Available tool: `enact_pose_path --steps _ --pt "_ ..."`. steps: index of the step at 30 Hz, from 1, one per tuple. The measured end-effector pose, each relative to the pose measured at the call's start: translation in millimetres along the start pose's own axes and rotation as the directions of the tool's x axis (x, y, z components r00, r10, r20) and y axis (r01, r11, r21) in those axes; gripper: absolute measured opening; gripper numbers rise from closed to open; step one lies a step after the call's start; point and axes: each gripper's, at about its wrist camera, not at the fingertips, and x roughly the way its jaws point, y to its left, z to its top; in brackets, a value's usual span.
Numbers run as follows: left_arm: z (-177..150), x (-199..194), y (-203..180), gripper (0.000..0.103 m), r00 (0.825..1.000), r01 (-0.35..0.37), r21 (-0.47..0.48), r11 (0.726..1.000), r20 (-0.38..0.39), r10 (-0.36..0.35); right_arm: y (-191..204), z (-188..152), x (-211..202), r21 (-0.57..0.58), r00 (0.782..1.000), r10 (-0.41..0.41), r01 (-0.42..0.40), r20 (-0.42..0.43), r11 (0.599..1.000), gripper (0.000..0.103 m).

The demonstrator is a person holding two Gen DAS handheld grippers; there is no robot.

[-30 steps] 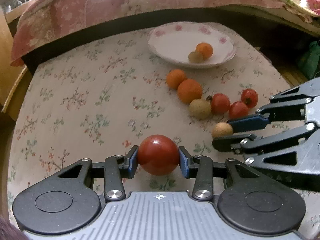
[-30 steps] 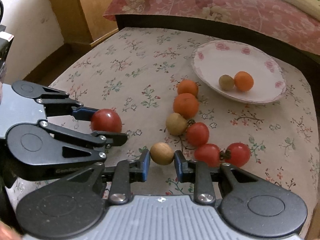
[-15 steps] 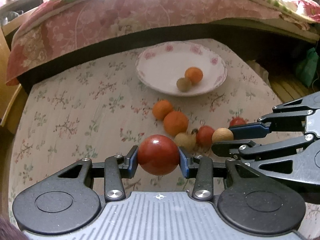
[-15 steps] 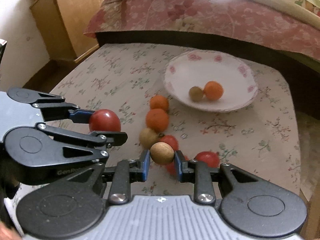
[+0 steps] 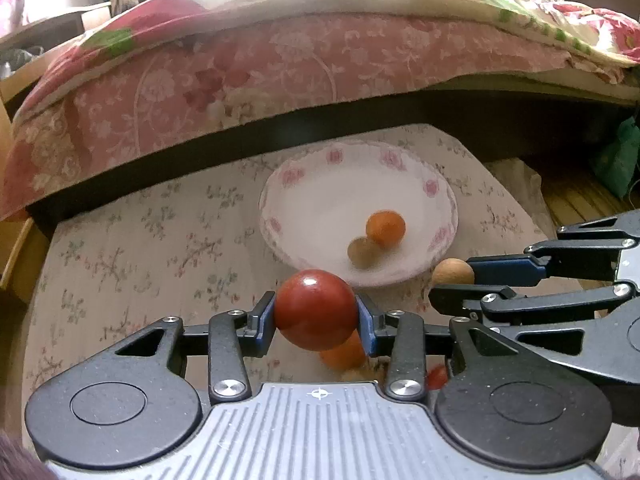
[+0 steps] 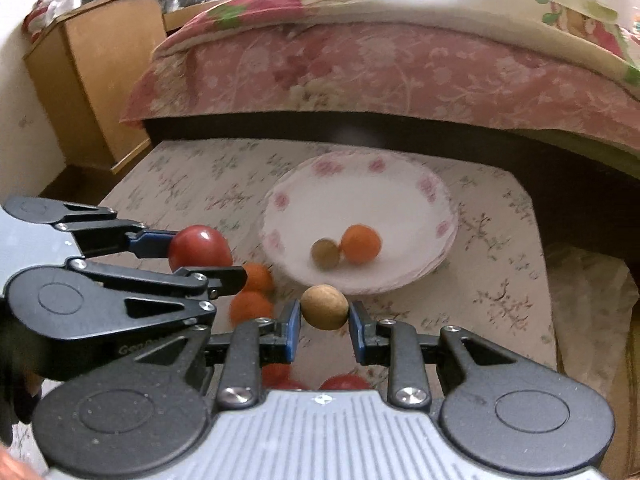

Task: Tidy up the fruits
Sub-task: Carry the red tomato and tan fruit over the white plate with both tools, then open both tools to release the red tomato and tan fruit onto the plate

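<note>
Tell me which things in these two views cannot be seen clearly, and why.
- Loose fruits on the table: left wrist view, mostly hidden behind the left gripper and its red tomato; their count is unclear.
- Same fruits: right wrist view, partly hidden by the right gripper holding the tan fruit.
- Two fruits on the plate: motion-blurred, kind uncertain.

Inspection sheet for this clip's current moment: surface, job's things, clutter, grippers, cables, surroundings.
Surface: floral tablecloth over a low table.
Job's things: white plate holds an orange fruit and a brown fruit; more orange fruits and red ones lie loose in front of the plate.
Clutter: nothing seen.
Grippers: left gripper shut on a red tomato; right gripper shut on a tan fruit.
Cables: nothing seen.
Surroundings: bed with pink floral quilt; wooden cabinet.
</note>
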Motion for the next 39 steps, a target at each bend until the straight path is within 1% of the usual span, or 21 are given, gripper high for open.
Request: enact_pose_path --steps 7,15,23,39 --pt "14 16 -2 0.048 1.000 -0.004 0.008 1.000 0.002 0.004 -12 9 12 0.028 1.000 -0.022 0.022 0.011 0.999 0.028" --pt "23 29 0 0.048 1.000 -0.008 0.013 1.000 -0.001 0.008 -19 17 24 0.030 0.999 -0.046 0.045 0.016 0.999 0.028" --pt "27 38 -1 0.048 1.000 -0.009 0.019 1.000 -0.002 0.009 -24 20 35 0.028 0.998 -0.068 0.067 0.009 0.997 0.028" --pt "29 51 2 0.049 1.000 -0.021 0.011 1.000 -0.011 0.021 -28 23 49 0.029 0.997 -0.071 0.071 0.008 0.997 0.028"
